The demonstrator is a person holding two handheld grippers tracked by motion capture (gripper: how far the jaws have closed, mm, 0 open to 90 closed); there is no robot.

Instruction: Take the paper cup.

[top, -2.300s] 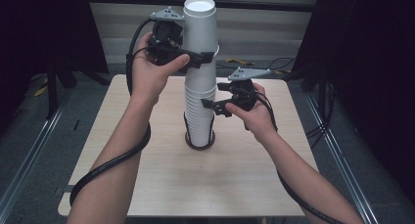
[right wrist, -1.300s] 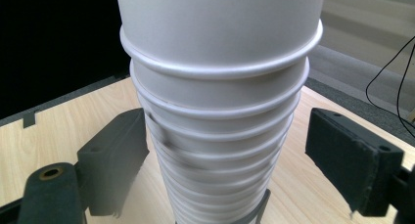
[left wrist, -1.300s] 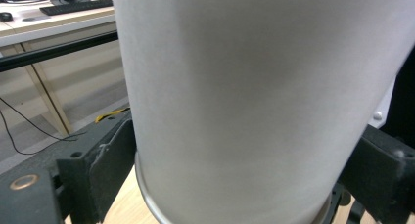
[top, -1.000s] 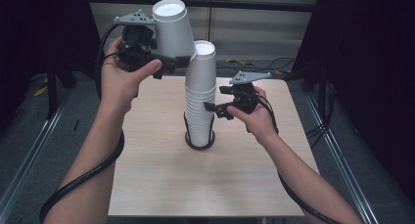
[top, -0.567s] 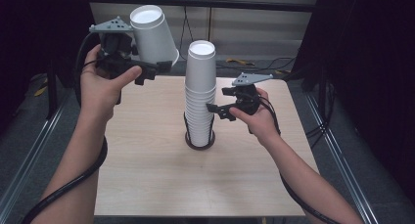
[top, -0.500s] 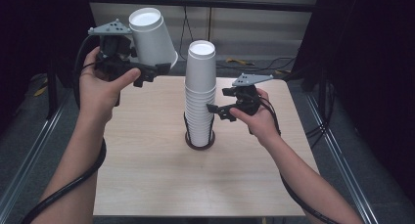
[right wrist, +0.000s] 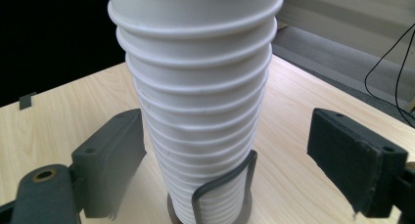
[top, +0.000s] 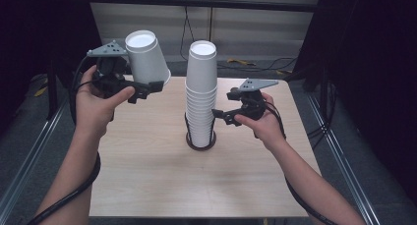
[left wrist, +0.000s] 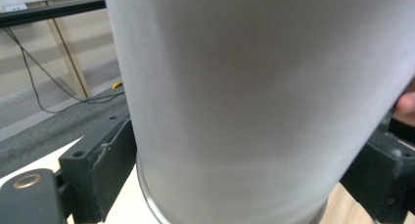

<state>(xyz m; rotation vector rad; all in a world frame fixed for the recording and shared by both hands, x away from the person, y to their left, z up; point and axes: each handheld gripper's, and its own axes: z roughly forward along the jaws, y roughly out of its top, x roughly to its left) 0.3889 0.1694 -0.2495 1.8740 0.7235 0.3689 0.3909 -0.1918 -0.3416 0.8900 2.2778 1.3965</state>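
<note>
One cup (top: 145,58) pinched upside-down in left tool (top: 142,89), held clear of stack (top: 201,95). Right tool (top: 220,115) spread, jaws flanking stack in bench (top: 147,181) holder (top: 200,136). Setting-down judged outstanding; many cups left.

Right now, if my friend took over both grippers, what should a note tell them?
Left gripper: shut on one white paper cup, upside down, held in the air left of the stack.
Right gripper: open, jaws on either side of the cup stack, not squeezing it.
The stack stands upside down in a black wire holder at the middle of the wooden table.
Done: one cup is off the stack.
Left: probably set that cup down on the table, then pull the next one off.
</note>
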